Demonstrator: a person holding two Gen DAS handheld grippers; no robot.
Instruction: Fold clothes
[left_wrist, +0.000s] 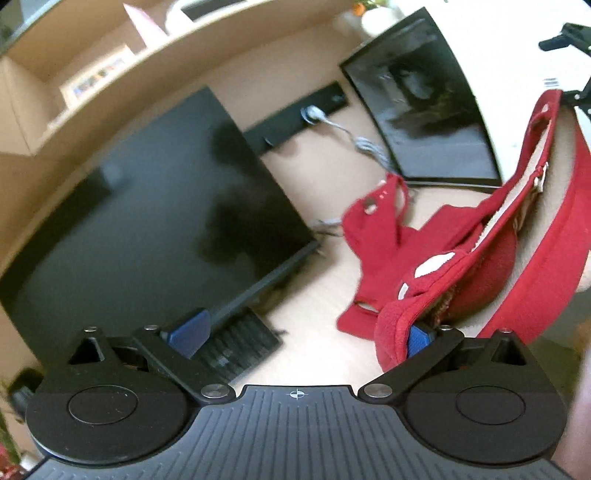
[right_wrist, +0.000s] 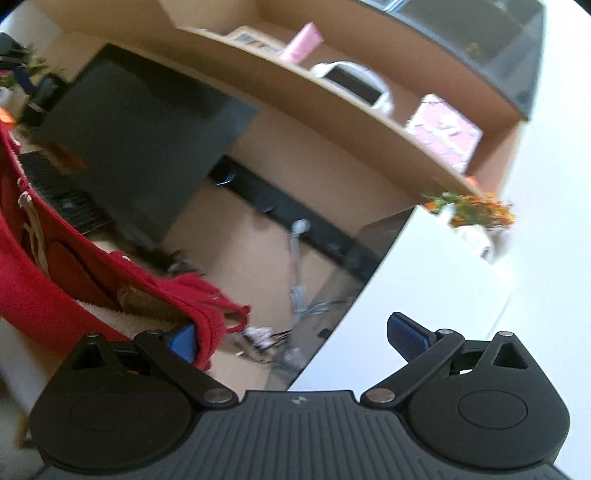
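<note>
A red fleece garment (left_wrist: 436, 258) with white patches and a pale lining hangs stretched in the air between the two grippers. In the left wrist view my left gripper (left_wrist: 303, 336) has its jaws wide apart, and the cloth's edge is draped over the right blue fingertip (left_wrist: 419, 339). In the right wrist view the same garment (right_wrist: 55, 280) hangs at the left. My right gripper (right_wrist: 295, 338) is also wide open, with the cloth's edge hooked over the left blue fingertip (right_wrist: 183, 341).
A big dark monitor (left_wrist: 147, 221) and a second dark screen (left_wrist: 424, 110) stand on a light wooden desk (left_wrist: 321, 288). A black keyboard (left_wrist: 240, 343), a black power strip with white cable (left_wrist: 314, 110), a wooden shelf (right_wrist: 332, 92) and a white wall (right_wrist: 517, 258) surround them.
</note>
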